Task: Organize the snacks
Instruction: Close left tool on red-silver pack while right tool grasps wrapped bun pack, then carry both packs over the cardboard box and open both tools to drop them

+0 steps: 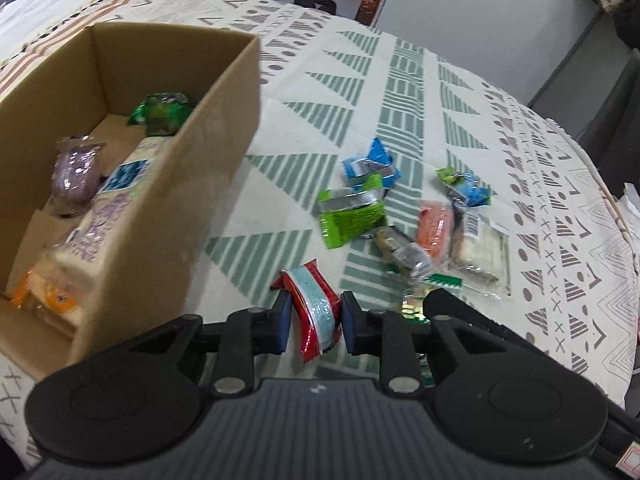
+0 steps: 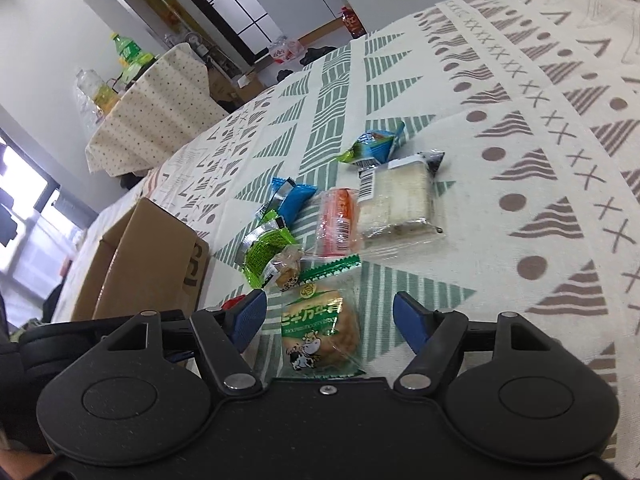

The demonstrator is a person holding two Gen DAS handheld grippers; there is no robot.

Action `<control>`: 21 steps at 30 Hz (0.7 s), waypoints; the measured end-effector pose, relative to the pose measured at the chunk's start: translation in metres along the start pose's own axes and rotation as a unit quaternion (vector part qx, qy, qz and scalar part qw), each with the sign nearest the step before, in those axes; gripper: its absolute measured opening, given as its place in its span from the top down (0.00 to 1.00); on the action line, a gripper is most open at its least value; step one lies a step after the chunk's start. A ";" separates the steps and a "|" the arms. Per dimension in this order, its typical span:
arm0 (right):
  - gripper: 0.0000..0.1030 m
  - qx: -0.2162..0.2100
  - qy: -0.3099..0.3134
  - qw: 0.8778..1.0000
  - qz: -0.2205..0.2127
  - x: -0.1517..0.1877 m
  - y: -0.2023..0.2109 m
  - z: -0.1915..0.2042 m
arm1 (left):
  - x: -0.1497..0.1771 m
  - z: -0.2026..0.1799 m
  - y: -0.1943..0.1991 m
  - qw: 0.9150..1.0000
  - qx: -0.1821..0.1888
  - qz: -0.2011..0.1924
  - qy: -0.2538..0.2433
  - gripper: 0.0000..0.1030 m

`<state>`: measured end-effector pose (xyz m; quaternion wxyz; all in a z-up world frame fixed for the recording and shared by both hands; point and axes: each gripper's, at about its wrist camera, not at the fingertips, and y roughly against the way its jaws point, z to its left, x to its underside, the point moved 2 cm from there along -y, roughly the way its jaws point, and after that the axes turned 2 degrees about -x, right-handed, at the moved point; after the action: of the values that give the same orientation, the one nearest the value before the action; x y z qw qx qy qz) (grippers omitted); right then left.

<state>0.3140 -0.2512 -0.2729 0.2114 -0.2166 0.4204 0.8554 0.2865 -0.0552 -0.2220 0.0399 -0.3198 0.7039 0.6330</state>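
red packet pinched at the box, bun between open pads

left gripper (image 1: 313,322) is pinching a red snack packet (image 1: 314,312) w/ a pale blue stripe, blue pads pressed on both its sides. packet's long axis runs away from the camera, far end tipped left toward the cardboard box (image 1: 192,184), just beside the box's right wall.

box is open-topped, on the patterned tablecloth (image 1: 400,80). inside: a green packet (image 1: 160,112) at the far end, a purple wrapped snack (image 1: 76,172), a long pale bread pack (image 1: 116,208) lying lengthwise, and an orange-marked pack (image 1: 48,296) at the near end.

right gripper (image 2: 330,322) is spread wide, a green-labelled bun pack (image 2: 320,332) lying on the cloth between its pads, not touched; long axis pointing away from the camera. beyond it a loose pile: lime packet (image 2: 266,250), blue packet (image 2: 294,196), orange pack (image 2: 338,220), clear sandwich pack (image 2: 396,196).
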 end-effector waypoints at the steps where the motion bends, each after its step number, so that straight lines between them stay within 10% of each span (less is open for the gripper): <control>1: 0.32 0.006 0.005 1.000 -0.001 0.001 -0.001 0.003 | 0.000 0.002 0.000 1.000 -0.001 0.000 0.003 0.76; 7: 0.35 0.036 0.037 0.999 0.002 0.007 -0.009 0.014 | 0.001 0.007 0.007 1.000 0.010 -0.003 0.007 0.76; 21: 0.78 0.076 0.078 0.994 0.000 0.012 0.017 0.027 | 0.004 0.000 0.025 0.999 0.034 -0.018 -0.007 0.76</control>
<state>0.2895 -0.2370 -0.2542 0.1938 -0.2657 0.4996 0.8014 0.2704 -0.0574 -0.2021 0.0671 -0.3263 0.7191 0.6099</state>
